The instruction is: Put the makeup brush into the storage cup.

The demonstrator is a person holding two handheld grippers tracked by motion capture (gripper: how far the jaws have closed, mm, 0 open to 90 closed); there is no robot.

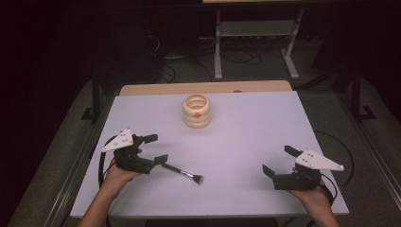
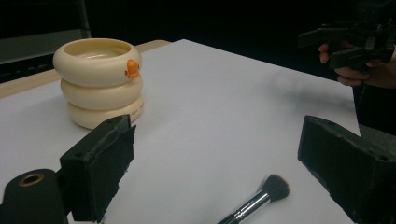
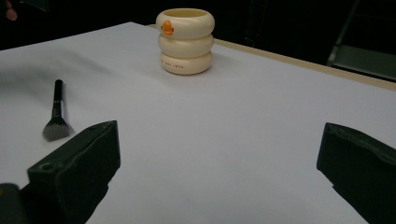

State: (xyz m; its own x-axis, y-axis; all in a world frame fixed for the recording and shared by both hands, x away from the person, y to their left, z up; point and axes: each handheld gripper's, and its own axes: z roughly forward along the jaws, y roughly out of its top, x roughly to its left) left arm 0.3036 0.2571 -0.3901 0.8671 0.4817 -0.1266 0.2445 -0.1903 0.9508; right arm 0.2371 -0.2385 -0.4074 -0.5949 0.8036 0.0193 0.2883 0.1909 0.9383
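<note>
A small makeup brush with a black handle, silver ferrule and dark bristles [image 1: 183, 173] lies flat on the white table [image 1: 246, 142], its handle end just beside the left gripper [image 1: 156, 149]. That gripper's jaws stand wide apart and hold nothing; in the left gripper view the brush [image 2: 261, 198] lies low between them. The right gripper [image 1: 280, 161] hovers well apart at the table's other side, jaws also spread wide and empty. A cream-coloured holder shaped like three stacked rings with an orange beak [image 1: 196, 110] stands upright toward the far edge.

The likely trouble is the pick-up: the brush is thin, round and flat against the surface, so jaws closing too high could pinch air, or roll and skid it away. Carried off-centre, it could tip and miss the holder's opening or knock the holder over.
</note>
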